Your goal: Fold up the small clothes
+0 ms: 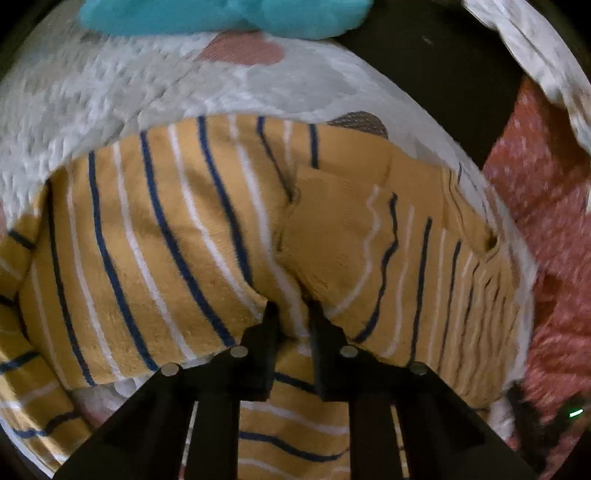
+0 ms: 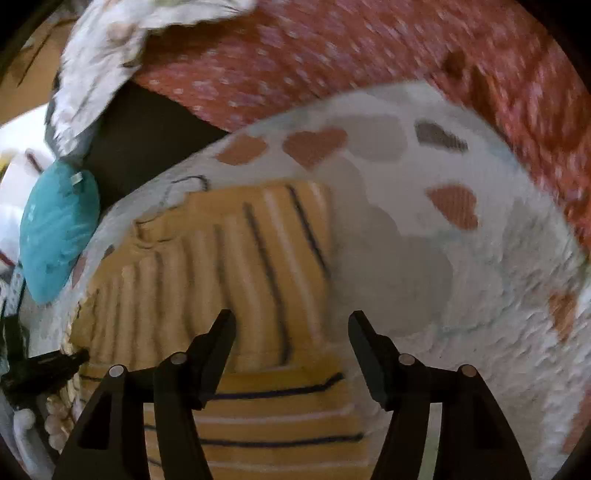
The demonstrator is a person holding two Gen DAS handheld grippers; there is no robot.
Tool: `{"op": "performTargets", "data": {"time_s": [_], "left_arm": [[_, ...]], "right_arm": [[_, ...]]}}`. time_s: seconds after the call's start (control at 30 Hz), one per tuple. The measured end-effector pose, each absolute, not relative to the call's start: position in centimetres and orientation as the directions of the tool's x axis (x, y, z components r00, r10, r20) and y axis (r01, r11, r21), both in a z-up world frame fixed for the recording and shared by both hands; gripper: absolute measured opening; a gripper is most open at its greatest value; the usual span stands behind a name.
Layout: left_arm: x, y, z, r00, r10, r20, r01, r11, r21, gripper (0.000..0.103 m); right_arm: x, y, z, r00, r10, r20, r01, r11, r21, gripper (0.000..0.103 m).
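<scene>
A mustard-yellow knitted garment (image 1: 177,236) with navy and white stripes lies on a white quilted blanket (image 1: 92,99) printed with hearts. It is partly folded, with one layer doubled over near the middle. My left gripper (image 1: 291,308) is pressed down into it, jaws nearly together, pinching a ridge of the striped fabric between the fingertips. In the right wrist view the same garment (image 2: 251,258) lies left of centre. My right gripper (image 2: 291,319) hovers over its right edge, jaws wide apart and nothing between them.
A teal cloth (image 1: 221,14) lies at the blanket's far edge, and it shows as the teal cloth (image 2: 59,229) at the left in the right wrist view. A red speckled fabric (image 2: 332,55) borders the blanket. A crumpled white cloth (image 2: 110,48) lies beyond.
</scene>
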State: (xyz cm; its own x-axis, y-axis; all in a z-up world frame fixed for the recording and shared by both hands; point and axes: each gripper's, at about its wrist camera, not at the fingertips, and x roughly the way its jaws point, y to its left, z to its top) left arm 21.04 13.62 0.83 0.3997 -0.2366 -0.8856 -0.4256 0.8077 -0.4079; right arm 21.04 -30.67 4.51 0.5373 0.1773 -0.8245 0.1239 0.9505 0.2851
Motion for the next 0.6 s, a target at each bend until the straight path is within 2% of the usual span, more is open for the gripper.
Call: {"op": "performTargets", "data": {"time_s": [0.1,0.17,0.2,0.23,0.27,0.3,0.4,0.6], "left_arm": [[21.2,13.5,0.9,0.389,-0.232,-0.891,-0.440,0.803,-0.402,0.015],[21.3,12.7,1.2,0.381,-0.199,-0.903,-0.439,0.821,-0.366,0.015],[21.4,12.3,1.3,0.377,-0.179,-0.909,-0.435,0.832,-0.344,0.015],[21.6,12.0,1.3,0.376,-0.167,-0.912,-0.432,0.839,-0.332,0.015],[21.7,11.6,1.5,0.375,-0.146,-0.915,-0.429,0.848,-0.312,0.015],[22.0,11.2,1.6,0.374,-0.134,-0.918,-0.430,0.852,-0.299,0.015],[22.6,10.2,1.7,0.364,-0.095,-0.927,-0.435,0.862,-0.259,0.015],[23.4,9.0,1.1,0.331,-0.063,-0.941,-0.436,0.875,-0.212,0.016]], "right_arm": [[22.5,-31.4,2.3,0.502,0.259,-0.825,0.154,0.912,0.380,0.068],[23.8,-31.1,1.9,0.513,0.274,-0.813,0.138,0.909,0.393,0.068],[24.2,-30.8,1.5,0.504,0.280,-0.817,0.128,0.911,0.391,0.056],[24.7,-30.6,0.6,0.468,0.298,-0.832,0.128,0.909,0.398,0.036],[24.8,-30.5,0.2,0.451,0.294,-0.843,0.145,0.908,0.394,0.022],[24.9,-30.9,0.3,0.453,0.305,-0.838,0.164,0.895,0.415,0.014],[25.2,-31.9,1.2,0.461,0.268,-0.846,0.196,0.899,0.392,0.009],[25.0,-34.1,1.3,0.457,0.118,-0.881,0.273,0.925,0.266,0.009]]}}
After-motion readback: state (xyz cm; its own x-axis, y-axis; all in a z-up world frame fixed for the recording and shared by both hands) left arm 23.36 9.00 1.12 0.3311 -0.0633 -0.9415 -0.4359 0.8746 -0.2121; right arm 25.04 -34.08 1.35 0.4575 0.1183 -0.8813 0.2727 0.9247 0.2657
